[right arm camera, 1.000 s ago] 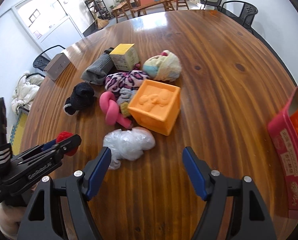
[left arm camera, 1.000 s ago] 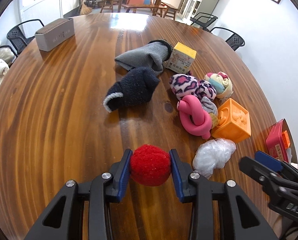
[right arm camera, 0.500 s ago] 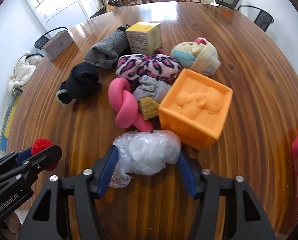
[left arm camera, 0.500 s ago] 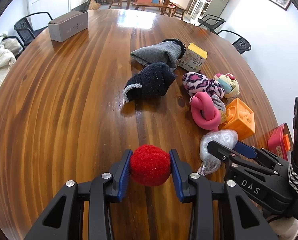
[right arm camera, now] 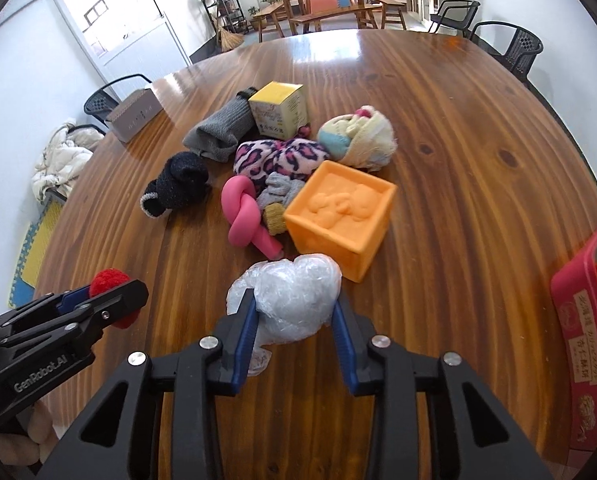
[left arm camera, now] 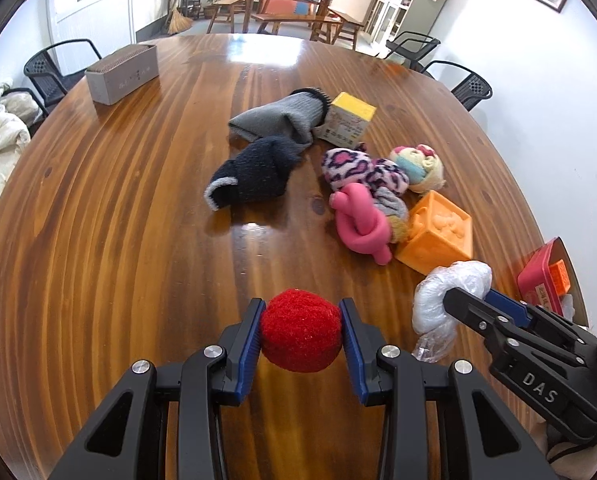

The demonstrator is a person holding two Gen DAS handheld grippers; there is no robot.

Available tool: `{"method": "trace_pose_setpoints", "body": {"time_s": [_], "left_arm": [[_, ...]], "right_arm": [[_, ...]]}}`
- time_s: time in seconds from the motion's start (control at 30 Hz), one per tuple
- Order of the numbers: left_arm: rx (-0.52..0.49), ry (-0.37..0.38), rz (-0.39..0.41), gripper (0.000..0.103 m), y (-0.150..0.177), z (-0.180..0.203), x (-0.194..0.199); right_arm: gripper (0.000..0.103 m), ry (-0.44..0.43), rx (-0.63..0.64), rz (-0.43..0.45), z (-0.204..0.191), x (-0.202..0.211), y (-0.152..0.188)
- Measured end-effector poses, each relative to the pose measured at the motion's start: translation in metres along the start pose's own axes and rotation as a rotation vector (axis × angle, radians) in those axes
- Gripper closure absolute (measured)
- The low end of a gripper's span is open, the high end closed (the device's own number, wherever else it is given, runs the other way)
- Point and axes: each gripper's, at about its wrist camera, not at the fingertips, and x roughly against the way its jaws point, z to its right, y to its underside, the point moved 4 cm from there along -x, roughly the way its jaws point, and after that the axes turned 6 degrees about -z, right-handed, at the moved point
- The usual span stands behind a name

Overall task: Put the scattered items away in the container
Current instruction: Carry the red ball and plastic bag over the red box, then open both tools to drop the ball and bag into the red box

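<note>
Near the table's front edge: two grips, one firm, one forming.
We hold the red pompom (left arm camera: 300, 335) pinched in the left gripper (left arm camera: 300, 338); the right gripper (right arm camera: 294, 320) is closing, its pads already on the crumpled plastic bag (right arm camera: 288, 298), just beside the orange cube (right arm camera: 340, 218). We should squeeze fully before lifting toward the red container (right arm camera: 578, 340) at the table's (right arm camera: 478, 160) right edge, so loose film does not slip.

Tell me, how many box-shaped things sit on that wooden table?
3 clearly: a yellow-topped carton beside the gray sock, an orange cube near the middle, and a gray box at the far left edge. Others may be hidden.
</note>
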Motion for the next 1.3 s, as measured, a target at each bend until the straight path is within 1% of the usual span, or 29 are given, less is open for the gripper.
{"method": "trace_pose_setpoints", "body": {"time_s": [0.1,0.2,0.27,0.5,0.77,0.93,1.0,1.17,1.3], "left_arm": [[-0.031,0.011,0.007,0.064,0.002,0.021,0.003],[-0.073,0.028,0.011,0.064,0.003,0.05,0.007],[-0.101,0.041,0.014,0.064,0.004,0.07,0.008],[-0.213,0.1,0.026,0.064,0.01,0.149,0.014],[-0.338,0.167,0.033,0.064,0.019,0.248,0.015],[-0.412,0.204,0.045,0.064,0.023,0.305,0.015],[-0.438,0.216,0.051,0.064,0.024,0.327,0.014],[-0.472,0.221,0.056,0.064,0.023,0.365,0.008],[-0.48,0.213,0.057,0.064,0.02,0.383,0.003]], "right_arm": [[0.064,0.0,-0.019,0.03,0.015,0.02,0.006],[0.064,0.01,-0.048,0.06,0.03,0.037,0.011],[0.064,0.025,-0.077,0.086,0.047,0.054,0.017],[0.064,0.098,-0.202,0.166,0.123,0.112,0.042],[0.064,0.179,-0.344,0.24,0.216,0.171,0.077],[0.064,0.211,-0.41,0.275,0.264,0.197,0.095],[0.064,0.216,-0.422,0.288,0.276,0.204,0.099],[0.064,0.216,-0.439,0.314,0.304,0.217,0.1],[0.064,0.209,-0.44,0.324,0.316,0.219,0.097]]}}
